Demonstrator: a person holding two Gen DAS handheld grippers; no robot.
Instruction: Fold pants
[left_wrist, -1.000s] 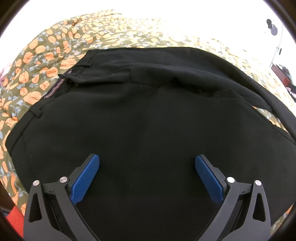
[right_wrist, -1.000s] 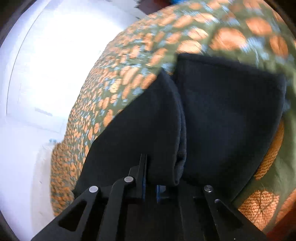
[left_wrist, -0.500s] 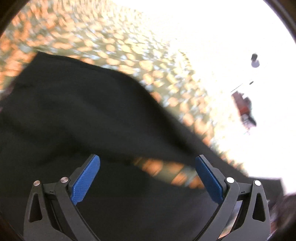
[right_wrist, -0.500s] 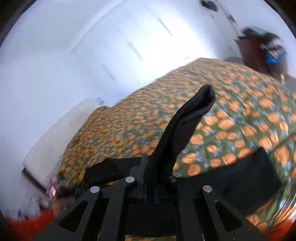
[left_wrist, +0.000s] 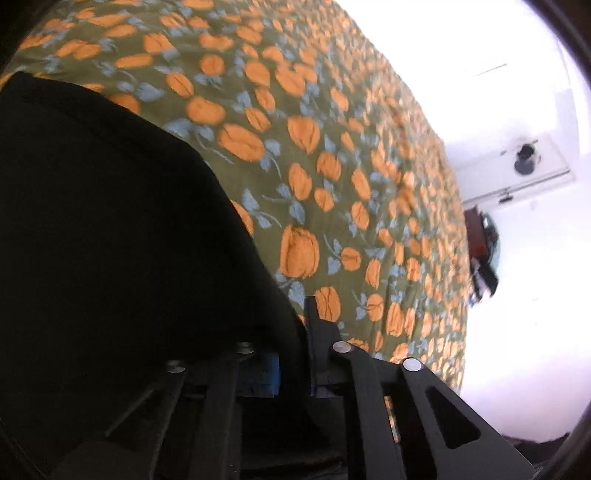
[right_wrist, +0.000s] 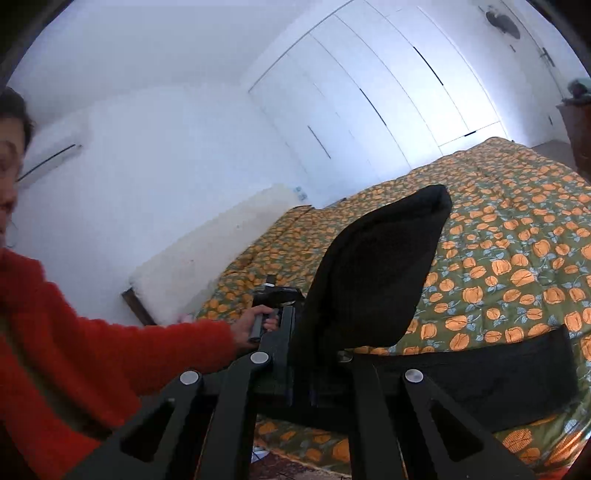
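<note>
left claw (left_wrist: 295, 354) just closed pinching black pants (left_wrist: 110, 221), right claw (right_wrist: 301, 354) pinching pants, floral bedspread (left_wrist: 314, 129)

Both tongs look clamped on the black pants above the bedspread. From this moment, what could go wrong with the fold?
1. The left tongs, jaws just closed, catch the pants only near an edge, so the fabric may slip out once it is pulled.
2. The right tongs pinch a thick bunch that stands up, while another part of the pants lies on the floral bedspread; the lifted fabric could drop unevenly and crease.
</note>
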